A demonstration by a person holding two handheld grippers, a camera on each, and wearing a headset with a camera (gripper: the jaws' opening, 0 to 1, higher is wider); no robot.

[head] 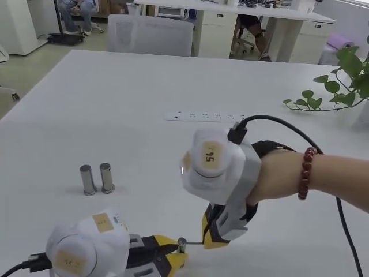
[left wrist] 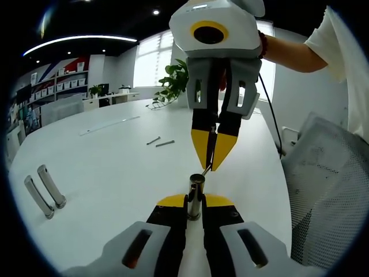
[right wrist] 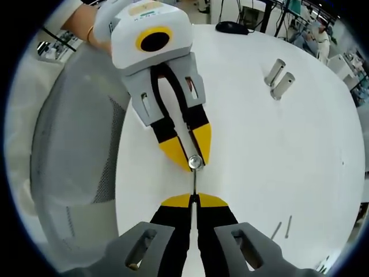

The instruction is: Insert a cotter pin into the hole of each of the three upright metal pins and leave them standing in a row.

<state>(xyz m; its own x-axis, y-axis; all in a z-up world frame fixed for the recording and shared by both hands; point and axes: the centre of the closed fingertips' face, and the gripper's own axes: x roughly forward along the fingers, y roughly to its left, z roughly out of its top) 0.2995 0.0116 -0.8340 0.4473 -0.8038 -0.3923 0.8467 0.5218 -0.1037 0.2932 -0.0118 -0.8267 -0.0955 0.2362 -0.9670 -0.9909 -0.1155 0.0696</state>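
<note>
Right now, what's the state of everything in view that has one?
left gripper: shut on held metal pin
held metal pin: clamped, near upright
right gripper: shut on cotter pin
cotter pin: tip at held pin's top; insertion unclear
other two metal pins: upright, side by side
spare cotter pins: lying flat

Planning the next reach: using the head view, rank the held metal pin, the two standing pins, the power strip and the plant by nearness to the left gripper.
1. Held metal pin, between the left gripper jaws.
2. Two standing pins, on the left of the table.
3. Power strip, mid-table beyond.
4. Plant, far right.
</note>
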